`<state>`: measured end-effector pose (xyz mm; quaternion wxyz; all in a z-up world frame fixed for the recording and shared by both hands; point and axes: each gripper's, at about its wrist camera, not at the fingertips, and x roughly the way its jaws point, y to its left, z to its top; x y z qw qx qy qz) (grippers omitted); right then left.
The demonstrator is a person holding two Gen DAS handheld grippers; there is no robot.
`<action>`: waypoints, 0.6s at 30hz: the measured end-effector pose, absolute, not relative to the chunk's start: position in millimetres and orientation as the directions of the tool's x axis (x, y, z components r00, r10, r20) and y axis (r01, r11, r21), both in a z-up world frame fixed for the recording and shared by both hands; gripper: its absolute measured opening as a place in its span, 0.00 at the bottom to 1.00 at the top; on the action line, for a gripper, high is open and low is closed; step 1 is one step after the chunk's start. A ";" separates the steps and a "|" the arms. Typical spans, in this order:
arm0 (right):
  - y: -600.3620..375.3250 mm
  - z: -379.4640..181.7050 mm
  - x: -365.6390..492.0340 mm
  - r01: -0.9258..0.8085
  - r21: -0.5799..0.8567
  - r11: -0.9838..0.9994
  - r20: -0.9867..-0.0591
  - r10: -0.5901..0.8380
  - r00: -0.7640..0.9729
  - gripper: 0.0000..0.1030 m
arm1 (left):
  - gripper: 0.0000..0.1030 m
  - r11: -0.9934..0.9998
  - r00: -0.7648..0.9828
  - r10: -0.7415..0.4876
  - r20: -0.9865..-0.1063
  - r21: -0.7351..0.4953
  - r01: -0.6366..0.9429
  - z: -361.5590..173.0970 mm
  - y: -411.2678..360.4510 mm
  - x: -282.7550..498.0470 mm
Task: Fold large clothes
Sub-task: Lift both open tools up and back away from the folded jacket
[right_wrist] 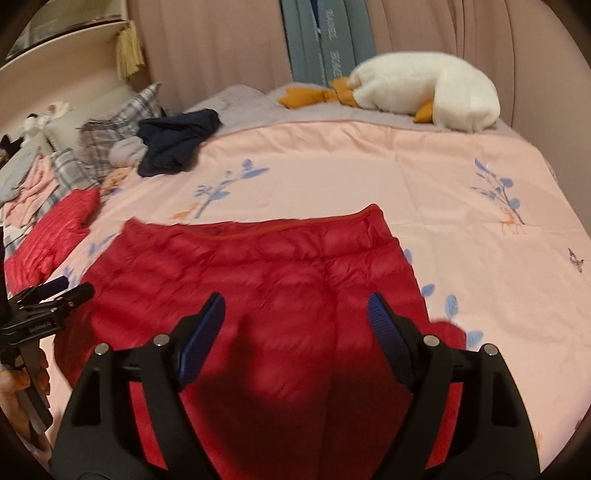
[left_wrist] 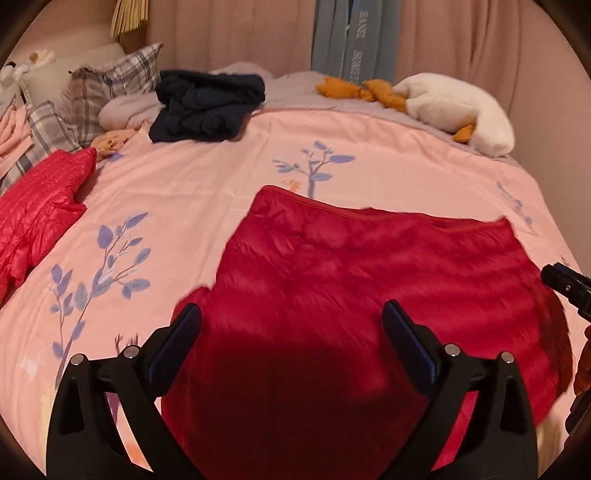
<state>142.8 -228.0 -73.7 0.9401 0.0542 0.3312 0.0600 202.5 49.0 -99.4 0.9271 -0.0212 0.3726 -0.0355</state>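
Lying flat on the pink bedspread point(left_wrist: 207, 192) of the bed, near its front edge: the red padded garment point(left_wrist: 369, 280), puffy and quilted, with its straight hem turned toward the far side. Spreading wide under both grippers, with a dark shadow falling on its near part.

Hovering over the near left part of the garment: the left gripper point(left_wrist: 291, 321), with its fingers point(left_wrist: 177, 332) standing wide apart and nothing between them, only the red cloth below. Not possible to tell whether the tips are touching the cloth.

Hovering over the near right part of the same garment: the right gripper point(right_wrist: 295, 314), with its blue-lined fingers point(right_wrist: 384, 325) also wide apart and clamping nothing. Showing at the left edge of the right wrist view: the other gripper, held in a person's hand point(right_wrist: 22, 384).

Lying at the left side of the bed, well apart from the first garment: a second red quilted piece point(left_wrist: 40, 206), crumpled. Resting farther back, near the plaid pillows point(left_wrist: 103, 88): a heap of dark navy clothes point(left_wrist: 207, 107). Lying along the far right corner of the bed: a white plush goose point(right_wrist: 424, 88) with orange feet and beak. Hanging behind the bed: pale pink curtains point(left_wrist: 236, 33), with a blue-grey garment point(left_wrist: 351, 37) in front of them.
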 end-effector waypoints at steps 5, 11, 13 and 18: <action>-215.0 -96.8 116.4 -0.069 0.091 0.993 -0.624 0.111 0.773 0.83 | 0.96 0.994 0.748 -0.105 -0.655 -0.070 0.078 -104.9 37.6 166.0; -212.7 -123.2 122.1 -0.049 0.091 0.995 -0.665 0.098 0.740 0.83 | 0.96 0.996 0.714 -0.074 -0.696 -0.021 0.083 -137.5 27.2 169.6; -212.4 -118.8 119.7 -0.038 0.096 0.995 -0.667 0.093 0.740 0.83 | 0.96 0.997 0.716 -0.066 -0.695 -0.016 0.077 -136.0 27.0 167.3; -199.9 -98.6 93.8 -0.080 0.108 0.991 -0.609 0.129 0.783 0.83 | 0.96 0.996 0.733 -0.083 -0.676 -0.041 0.075 -122.0 24.0 152.3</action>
